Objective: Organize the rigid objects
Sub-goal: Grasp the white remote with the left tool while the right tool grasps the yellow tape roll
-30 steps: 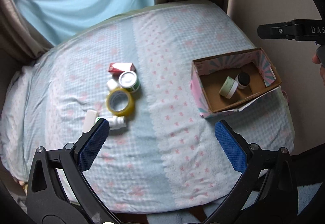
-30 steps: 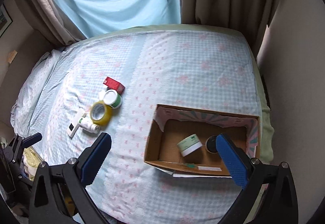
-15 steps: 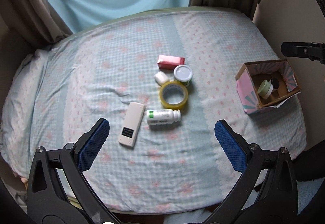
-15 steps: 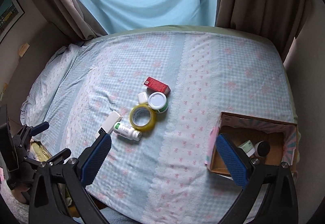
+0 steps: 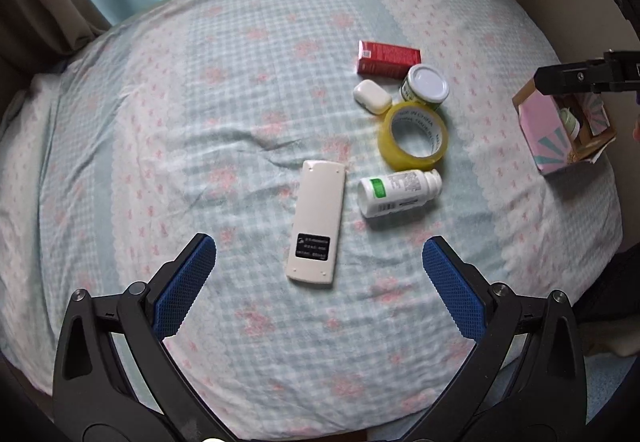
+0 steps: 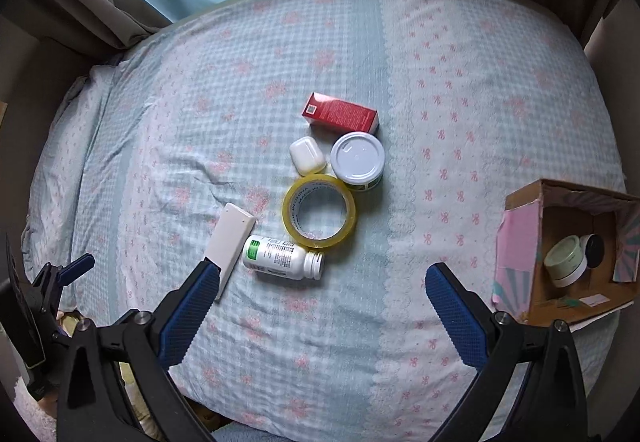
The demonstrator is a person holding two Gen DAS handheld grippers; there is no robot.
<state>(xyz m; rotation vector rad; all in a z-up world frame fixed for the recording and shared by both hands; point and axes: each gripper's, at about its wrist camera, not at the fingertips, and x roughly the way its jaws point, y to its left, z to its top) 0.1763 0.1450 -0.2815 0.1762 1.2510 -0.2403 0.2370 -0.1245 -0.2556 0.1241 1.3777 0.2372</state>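
A: Both grippers are held above the bed (image 5: 160,121), and nothing is gripped. The left gripper (image 5: 319,274) is seen with its blue pads spread wide; the near end of the white remote (image 5: 318,228) lies between them, untouched.

B: The right gripper (image 6: 322,298) is spread just as wide. Its left pad (image 6: 188,316) is seen in front of the remote's near end (image 6: 230,238), though contact cannot be judged from here.

A: The cluster is laid out mid-bed. The remote is placed face down, label up, and just to its right the white pill bottle (image 5: 400,192) is lying on its side.

B: Beyond the bottle, the yellow tape roll (image 6: 319,216) is lying flat, touching the bottle in the right wrist view. A white-lidded jar (image 6: 358,161) and a small white earbud case (image 6: 307,155) are set against its far edge.

A: The red carton (image 5: 388,59) is found farthest back, beside the jar.

B: Well apart, at the right edge of the bed, the cardboard box (image 6: 520,242) is seen open. Two items are already inside: a pale green jar (image 6: 566,262) and a white container with a dark top (image 6: 595,250), touching each other.

A: The right gripper's black body (image 5: 580,75) is visible at the left view's right edge, in front of that box (image 5: 548,129).
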